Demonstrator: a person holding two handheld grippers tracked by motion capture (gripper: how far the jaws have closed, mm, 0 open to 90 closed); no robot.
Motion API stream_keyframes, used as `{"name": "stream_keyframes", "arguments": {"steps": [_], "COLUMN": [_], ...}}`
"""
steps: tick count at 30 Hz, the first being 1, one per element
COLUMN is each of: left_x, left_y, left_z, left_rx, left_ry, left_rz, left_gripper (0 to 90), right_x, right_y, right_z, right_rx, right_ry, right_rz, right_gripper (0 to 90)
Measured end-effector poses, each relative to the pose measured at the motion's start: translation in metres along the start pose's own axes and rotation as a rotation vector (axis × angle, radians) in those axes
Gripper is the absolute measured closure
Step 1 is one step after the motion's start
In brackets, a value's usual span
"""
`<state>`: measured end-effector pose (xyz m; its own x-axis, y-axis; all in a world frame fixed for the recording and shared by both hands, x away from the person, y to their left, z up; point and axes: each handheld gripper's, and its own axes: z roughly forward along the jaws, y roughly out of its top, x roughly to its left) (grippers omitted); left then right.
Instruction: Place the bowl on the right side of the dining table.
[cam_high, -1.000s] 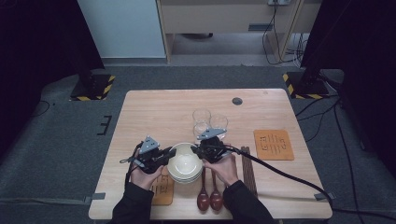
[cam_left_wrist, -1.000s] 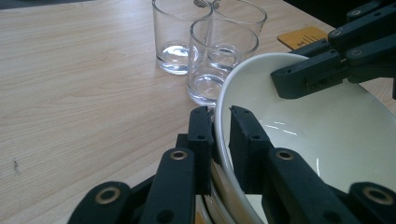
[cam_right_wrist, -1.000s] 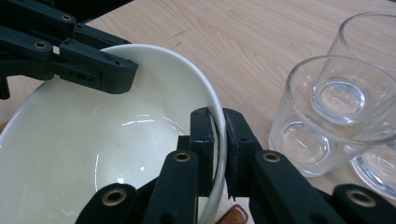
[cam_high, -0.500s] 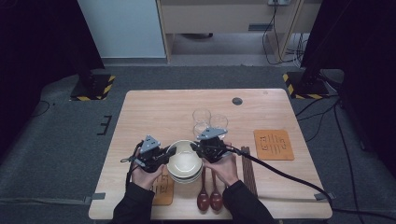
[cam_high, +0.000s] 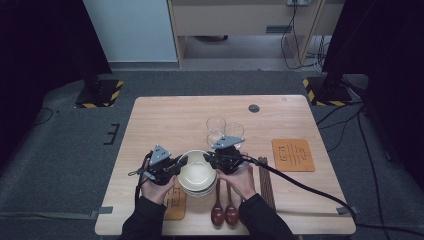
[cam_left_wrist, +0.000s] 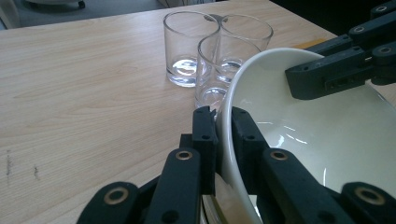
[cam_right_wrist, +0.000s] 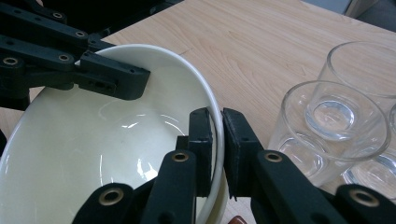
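The pale wooden counter (cam_high: 165, 120) stands on a grey carpeted floor (cam_high: 65, 150), with yellow-and-black striped stand feet just off its two far corners. A person's forearms in dark sleeves come in at the near edge, each hand holding a gripper. Near the middle of the near half sits a stack of cream bowls (cam_high: 197, 186), and the top bowl (cam_high: 196, 173) is caught on both sides and looks tilted in the gripper views: the left gripper (cam_high: 176, 163) has its fingers (cam_left_wrist: 205, 140) clamped on the rim at the bowl's left, one inside and one outside the wall, and the right gripper (cam_high: 211, 160) bites the opposite rim the same way, its fingers (cam_right_wrist: 201, 140) closed on the thin wall. A thick black cable (cam_high: 300, 182) trails from the right gripper across the counter toward the right near corner. Just beyond the bowl stand three clear glasses (cam_high: 220, 131), clustered and touching. To the right lies an orange coaster (cam_high: 292, 155) with dark markings, and a second one (cam_high: 176, 202) sits partly under the left hand. A pair of dark chopsticks (cam_high: 265, 182) lies beside the right hand, two brown wooden spoons (cam_high: 224, 212) lie side by side at the near edge, and a small dark round cap (cam_high: 254, 108) sits in the counter's far part
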<state>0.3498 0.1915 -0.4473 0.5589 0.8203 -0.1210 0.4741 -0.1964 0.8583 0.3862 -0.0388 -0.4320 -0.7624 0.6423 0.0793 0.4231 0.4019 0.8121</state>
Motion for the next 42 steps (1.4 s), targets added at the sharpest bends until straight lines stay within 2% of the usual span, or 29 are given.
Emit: {"name": "stream_keyframes", "arguments": {"steps": [5, 7, 10, 14, 20, 22, 23, 26, 34, 42], "left_x": [0.000, -0.001, -0.001, -0.004, -0.007, -0.008, -0.009, -0.009, -0.004, -0.004], "left_y": [0.000, 0.000, 0.001, 0.002, 0.003, 0.003, 0.003, 0.002, 0.001, 0.002], "left_z": [0.000, -0.001, -0.003, -0.004, -0.004, -0.004, -0.004, -0.002, -0.003, -0.004], "left_rx": [0.001, -0.007, -0.027, -0.043, -0.046, -0.044, -0.043, -0.042, -0.066, -0.104], "left_ry": [0.007, 0.009, 0.003, -0.002, -0.004, -0.004, -0.004, -0.006, -0.036, -0.048], "left_rz": [0.003, 0.002, -0.002, 0.009, 0.031, 0.038, 0.041, 0.052, 0.025, 0.029], "left_gripper": [81.2, 81.2, 81.3, 81.2, 81.0, 80.9, 80.7, 80.5, 78.1, 52.0], "right_x": [-0.001, -0.001, -0.002, -0.002, -0.003, -0.003, -0.003, -0.004, -0.002, -0.003], "right_y": [0.000, -0.001, -0.003, -0.003, -0.002, -0.002, -0.001, -0.002, -0.002, -0.004], "right_z": [0.002, 0.004, 0.008, 0.010, 0.010, 0.009, 0.009, 0.010, 0.009, 0.012], "right_rx": [0.016, 0.030, 0.059, 0.070, 0.099, 0.107, 0.121, 0.136, 0.121, 0.135], "right_ry": [0.018, 0.016, 0.017, 0.028, 0.042, 0.036, 0.030, 0.017, -0.001, -0.011], "right_rz": [0.015, 0.014, 0.013, 0.024, 0.056, 0.070, 0.092, 0.106, 0.123, 0.120], "right_gripper": [78.6, 74.9, 73.1, 72.5, 78.3, 80.4, 82.2, 83.6, 83.7, 83.7]}}
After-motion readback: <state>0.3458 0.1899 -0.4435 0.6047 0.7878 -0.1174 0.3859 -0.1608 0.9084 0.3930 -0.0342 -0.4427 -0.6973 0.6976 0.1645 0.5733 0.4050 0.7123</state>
